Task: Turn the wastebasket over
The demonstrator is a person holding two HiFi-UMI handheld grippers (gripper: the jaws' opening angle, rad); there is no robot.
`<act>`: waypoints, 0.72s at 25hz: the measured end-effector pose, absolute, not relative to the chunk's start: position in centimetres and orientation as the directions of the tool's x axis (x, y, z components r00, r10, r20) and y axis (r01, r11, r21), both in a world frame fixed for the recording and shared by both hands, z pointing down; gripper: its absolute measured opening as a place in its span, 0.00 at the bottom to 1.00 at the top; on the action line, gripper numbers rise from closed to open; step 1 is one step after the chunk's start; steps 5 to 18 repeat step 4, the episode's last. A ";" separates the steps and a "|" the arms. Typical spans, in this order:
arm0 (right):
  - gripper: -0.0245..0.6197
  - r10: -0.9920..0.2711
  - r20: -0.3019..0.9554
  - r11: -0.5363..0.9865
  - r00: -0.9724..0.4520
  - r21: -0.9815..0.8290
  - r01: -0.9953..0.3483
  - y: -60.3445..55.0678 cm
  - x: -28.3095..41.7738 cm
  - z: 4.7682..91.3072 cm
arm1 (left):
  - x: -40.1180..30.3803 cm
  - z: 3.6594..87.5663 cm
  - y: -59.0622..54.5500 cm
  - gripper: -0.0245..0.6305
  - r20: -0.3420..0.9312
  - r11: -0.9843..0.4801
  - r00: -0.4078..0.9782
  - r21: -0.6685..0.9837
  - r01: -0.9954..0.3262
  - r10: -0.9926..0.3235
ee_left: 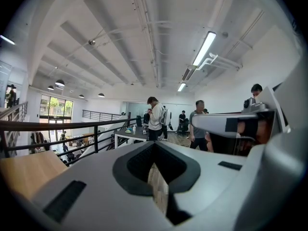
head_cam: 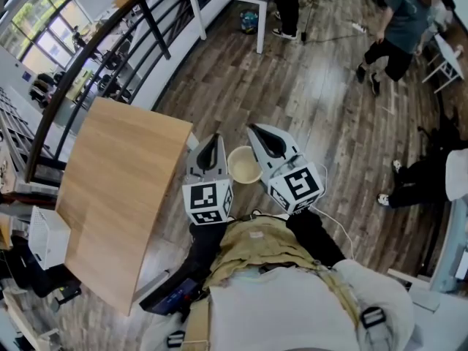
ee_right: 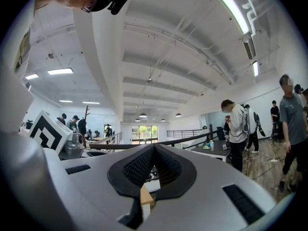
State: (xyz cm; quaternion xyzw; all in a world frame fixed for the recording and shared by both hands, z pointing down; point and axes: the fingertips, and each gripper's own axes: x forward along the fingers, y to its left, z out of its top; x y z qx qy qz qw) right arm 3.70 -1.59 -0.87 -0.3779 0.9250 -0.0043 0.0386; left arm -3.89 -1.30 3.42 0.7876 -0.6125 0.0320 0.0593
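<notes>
Cream wastebasket (head_cam: pixel 244 165) upright on plank floor (head_cam: pixel 307 86), mouth upward, between left gripper (head_cam: pixel 215 138) and right gripper (head_cam: pixel 254 129) in head view; both clenched tight, empty, beside wooden table (head_cam: pixel 117 196).

Grey left gripper (head_cam: pixel 213 140) and right gripper (head_cam: pixel 253 129), black-white marker cubes (head_cam: pixel 207 202), olive vest (head_cam: pixel 257 246)

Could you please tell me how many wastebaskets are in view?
1. The cream wastebasket stands on the wood floor, mouth up, between the left gripper and right gripper in the head view. Others may be hidden.
</notes>
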 end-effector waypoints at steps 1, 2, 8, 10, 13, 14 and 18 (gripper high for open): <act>0.07 -0.700 -0.065 0.714 -0.712 -0.038 -0.699 -1.6 3.7 -0.8 | -3.9 3.5 -1.3 0.04 0.124 -0.243 0.248 0.055 -0.968 -0.961; 0.07 -0.699 -0.064 0.714 -0.712 -0.038 -0.699 -1.7 3.8 -0.8 | -3.8 3.5 -1.4 0.04 0.125 -0.244 0.249 0.055 -0.968 -0.960; 0.07 -0.699 -0.064 0.714 -0.712 -0.036 -0.699 -1.7 3.8 -0.8 | -3.8 3.5 -1.4 0.04 0.127 -0.246 0.251 0.057 -0.968 -0.960; 0.07 -0.699 -0.064 0.714 -0.712 -0.036 -0.699 -1.7 3.8 -0.8 | -3.8 3.5 -1.4 0.04 0.127 -0.246 0.251 0.057 -0.968 -0.960; 0.07 -0.699 -0.064 0.714 -0.712 -0.036 -0.699 -1.7 3.8 -0.8 | -3.8 3.5 -1.4 0.04 0.127 -0.246 0.251 0.057 -0.968 -0.960; 0.07 -0.699 -0.064 0.714 -0.712 -0.036 -0.699 -1.7 3.8 -0.8 | -3.8 3.5 -1.4 0.04 0.127 -0.246 0.251 0.057 -0.968 -0.960; 0.07 -0.699 -0.064 0.714 -0.712 -0.036 -0.699 -1.7 3.8 -0.8 | -3.8 3.5 -1.4 0.04 0.127 -0.246 0.251 0.057 -0.968 -0.960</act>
